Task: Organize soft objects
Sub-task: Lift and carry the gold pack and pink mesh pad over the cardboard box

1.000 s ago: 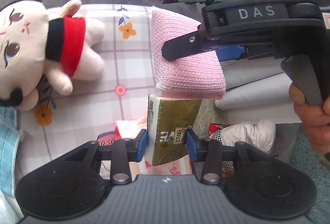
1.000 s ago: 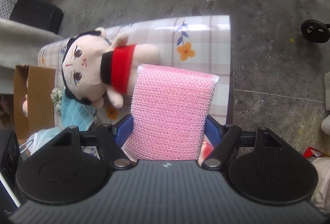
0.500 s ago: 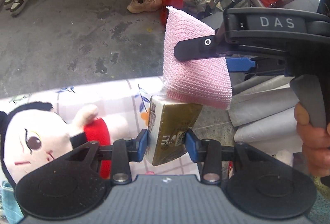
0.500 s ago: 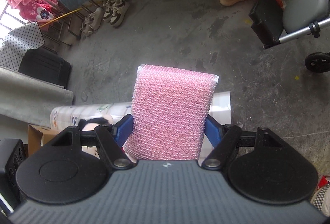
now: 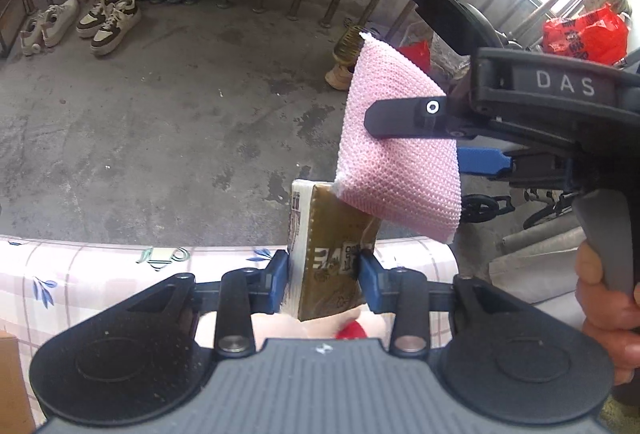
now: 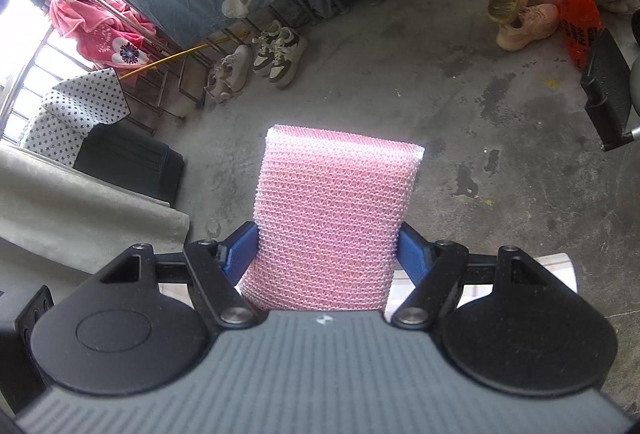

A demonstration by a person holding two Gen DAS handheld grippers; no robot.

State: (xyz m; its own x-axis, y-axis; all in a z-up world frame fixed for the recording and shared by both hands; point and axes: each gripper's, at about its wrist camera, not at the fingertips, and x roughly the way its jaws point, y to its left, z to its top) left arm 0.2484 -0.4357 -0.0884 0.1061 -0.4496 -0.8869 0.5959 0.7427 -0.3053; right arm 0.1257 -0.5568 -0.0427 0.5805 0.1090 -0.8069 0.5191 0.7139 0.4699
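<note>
Above the checked counter point(image 5: 100, 266), both soft items are up in the air: the pink mesh sponge point(image 6: 332, 218) sits pinched in the right hand-held gripper point(image 6: 328, 254), its blue pads pressing in on the lower flanks so the knit bulges slightly between them. It looks light and springy, a netted cover over a squashy core, so a hold low and across the width, as here, should keep it from twisting; squeeze harder and it will simply deform. Just beside and below the sponge in the left wrist view, the olive-gold tissue pack point(image 5: 330, 254) is clamped in the left hand-held gripper point(image 5: 323, 280), printed face out, white paper edge showing on its left side. That pack should be light too, with slick film, so the grip belongs across its narrow sides. Beneath the pack, a plush toy point(image 5: 340, 326) peeks out, pale with a red patch, lying on the counter. Beyond lies bare concrete floor point(image 5: 160, 134) and pairs of shoes point(image 5: 108, 18).
</note>
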